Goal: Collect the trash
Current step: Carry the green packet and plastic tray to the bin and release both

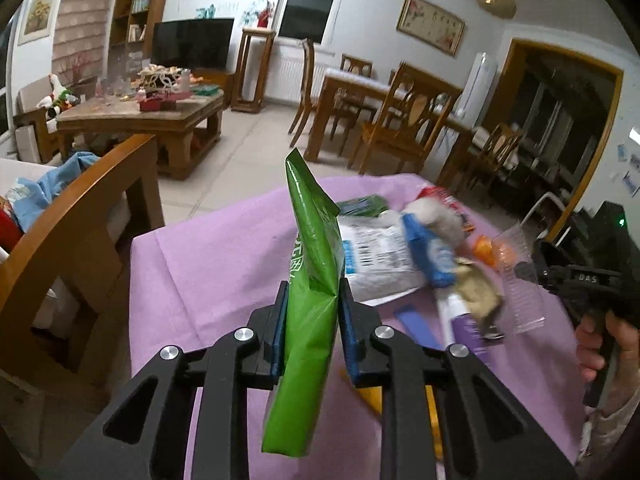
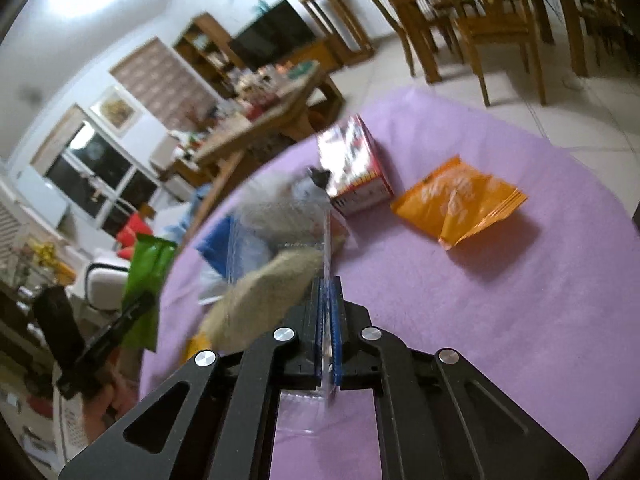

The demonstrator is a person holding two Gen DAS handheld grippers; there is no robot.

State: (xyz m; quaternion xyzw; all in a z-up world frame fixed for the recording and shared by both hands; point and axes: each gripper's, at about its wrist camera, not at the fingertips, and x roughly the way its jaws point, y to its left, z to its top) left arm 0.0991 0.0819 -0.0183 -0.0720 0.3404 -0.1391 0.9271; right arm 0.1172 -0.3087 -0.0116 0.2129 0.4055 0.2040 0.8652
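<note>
On the left, the left tool is squeezed onto a shiny green bag and holds it up above the worktop, which has a purple cloth on it. Next to it lies a heap of trash: a white mail bag with a label, a blue and white wrapper, a fluffy grey lump and a crumpled brown scrap. On the right, the right tool is pinched almost flat on a thin clear plastic bag. The clear bag is blurry, so I cannot tell what is inside it. Past it, a red and white box sits on the cloth, and an orange snack bag lies just beside the box. I think the step now is putting the green bag away with the collected trash. The clear bag might be the place for it, but I am not sure. Next, the green bag has to go over the clear bag's open top and be let go. The box and the orange bag are not picked up yet.
</note>
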